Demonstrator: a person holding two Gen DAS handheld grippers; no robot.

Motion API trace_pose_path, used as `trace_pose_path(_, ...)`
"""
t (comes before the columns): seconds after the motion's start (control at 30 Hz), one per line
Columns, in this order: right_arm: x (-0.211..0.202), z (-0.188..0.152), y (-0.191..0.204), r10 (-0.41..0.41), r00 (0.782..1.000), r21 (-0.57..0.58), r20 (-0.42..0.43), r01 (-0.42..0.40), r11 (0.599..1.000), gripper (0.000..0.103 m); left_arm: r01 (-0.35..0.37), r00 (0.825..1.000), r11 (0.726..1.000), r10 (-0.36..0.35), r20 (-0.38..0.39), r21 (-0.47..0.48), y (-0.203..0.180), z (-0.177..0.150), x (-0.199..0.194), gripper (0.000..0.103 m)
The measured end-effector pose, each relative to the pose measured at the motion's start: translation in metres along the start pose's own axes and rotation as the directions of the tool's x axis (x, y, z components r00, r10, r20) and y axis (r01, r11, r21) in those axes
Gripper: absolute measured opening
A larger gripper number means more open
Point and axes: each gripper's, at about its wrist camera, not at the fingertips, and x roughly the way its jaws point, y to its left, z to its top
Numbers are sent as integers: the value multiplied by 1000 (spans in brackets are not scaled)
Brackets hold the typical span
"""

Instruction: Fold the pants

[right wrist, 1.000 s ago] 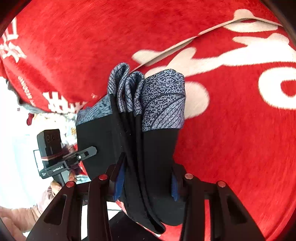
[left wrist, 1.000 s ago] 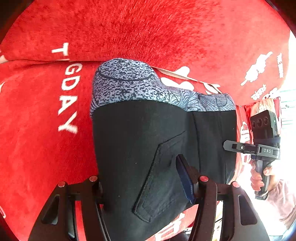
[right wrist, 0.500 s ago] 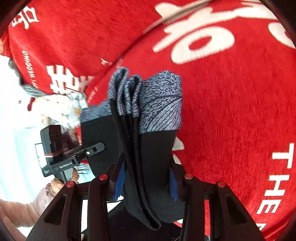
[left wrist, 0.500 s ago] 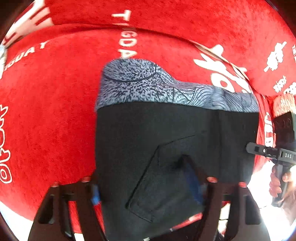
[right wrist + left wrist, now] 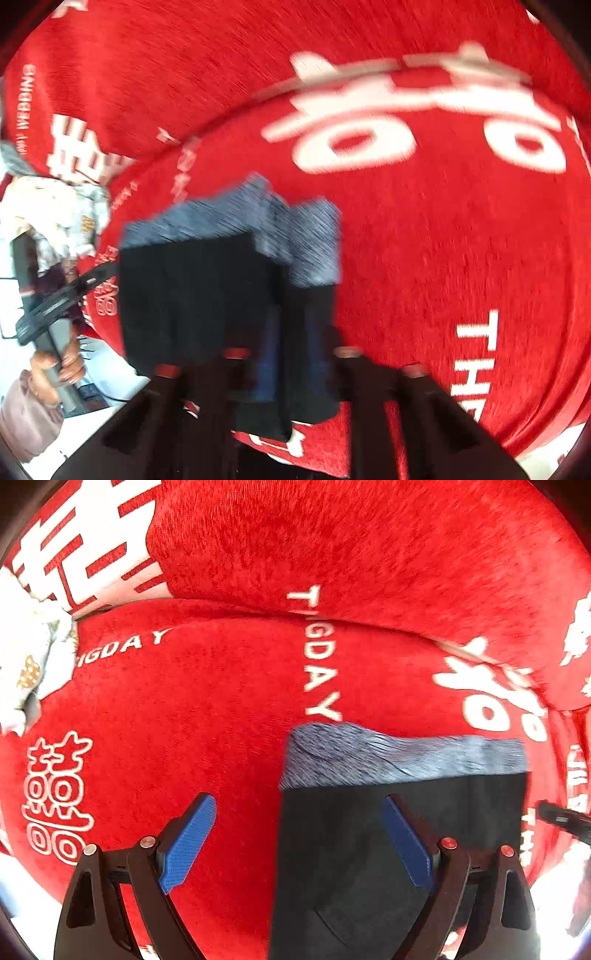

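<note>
The folded black pants (image 5: 369, 849) with a grey patterned waistband (image 5: 399, 757) lie on the red sofa seat. My left gripper (image 5: 295, 842) is open, its blue pads spread; the right pad is over the pants' left part, the left pad over bare red fabric. In the right wrist view the pants (image 5: 207, 295) are blurred, and my right gripper (image 5: 291, 365) is shut on the pants' right folded edge.
The red sofa cover (image 5: 221, 701) with white lettering fills both views, with its backrest (image 5: 332, 546) behind. A white patterned cloth (image 5: 22, 664) lies at the far left. The seat's front edge is just below the grippers.
My left gripper has opened and let go of the pants, shifting left. The pants have come down onto the seat. The right gripper still grips them.
</note>
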Motion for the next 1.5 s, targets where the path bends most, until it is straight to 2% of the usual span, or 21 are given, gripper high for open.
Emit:
trace_pose_path(0.13, 12, 3, 17, 23, 1000, -31, -15, -23, 999, 10, -53, 998, 999, 53, -16, -10, 7, -1, 24, 93)
trace_pose_path(0.2, 40, 1, 26, -47, 997, -83, -54, 43, 996, 8, -73, 997, 997, 73, -4, -22, 6, -1, 32, 103)
trace_pose_path(0.27, 52, 1, 26, -85, 995, -100, -47, 80, 992, 6, -67, 998, 997, 67, -6, -35, 9, 0, 35, 103)
trace_pose_path(0.37, 48, 3, 24, -77, 996, -75, -36, 74, 994, 2, -65, 998, 998, 64, -19, -24, 13, -1, 26, 103)
trace_pose_path(0.43, 42, 1, 23, -77, 996, -56, -37, 74, 996, 2, -89, 996, 996, 89, -19, 5, 10, -4, 18, 103)
trace_pose_path(0.5, 33, -3, 20, -95, 995, -42, -39, 94, 995, 8, -96, 995, 995, 96, -20, 22, 8, -9, 9, 103)
trace_pose_path(0.63, 20, -14, 15, -106, 993, 3, -49, 107, 994, 10, -78, 996, 996, 80, -46, 46, 2, -27, -10, 103)
trace_pose_path(0.77, 9, -38, 15, -134, 987, 61, -94, 140, 988, 23, -68, 993, 993, 77, -93, 97, -11, -47, -21, 103)
trace_pose_path(0.83, 3, -47, 20, -142, 984, 70, -105, 150, 986, 37, -61, 991, 991, 74, -109, 119, -19, -57, -28, 103)
trace_pose_path(0.87, 0, -51, 24, -148, 983, 74, -112, 157, 985, 49, -55, 991, 990, 69, -110, 129, -22, -61, -32, 103)
trace_pose_path(0.9, -2, -53, 28, -153, 982, 72, -115, 162, 984, 56, -55, 992, 989, 70, -106, 139, -26, -65, -38, 103)
trace_pose_path(1.07, -12, -64, 50, -184, 974, 66, -129, 194, 979, 77, -60, 994, 984, 73, -75, 165, -43, -75, -67, 103)
trace_pose_path(1.33, -34, -71, 78, -224, 968, 49, -113, 231, 972, 86, -83, 992, 974, 100, -73, 212, -59, -79, -103, 103)
trace_pose_path(1.43, -50, -69, 93, -272, 959, 25, -78, 275, 961, 102, -82, 992, 974, 101, -80, 213, -60, -80, -113, 103)
trace_pose_path(1.5, -56, -68, 99, -291, 955, 17, -59, 293, 956, 103, -81, 990, 976, 101, -93, 200, -59, -80, -117, 103)
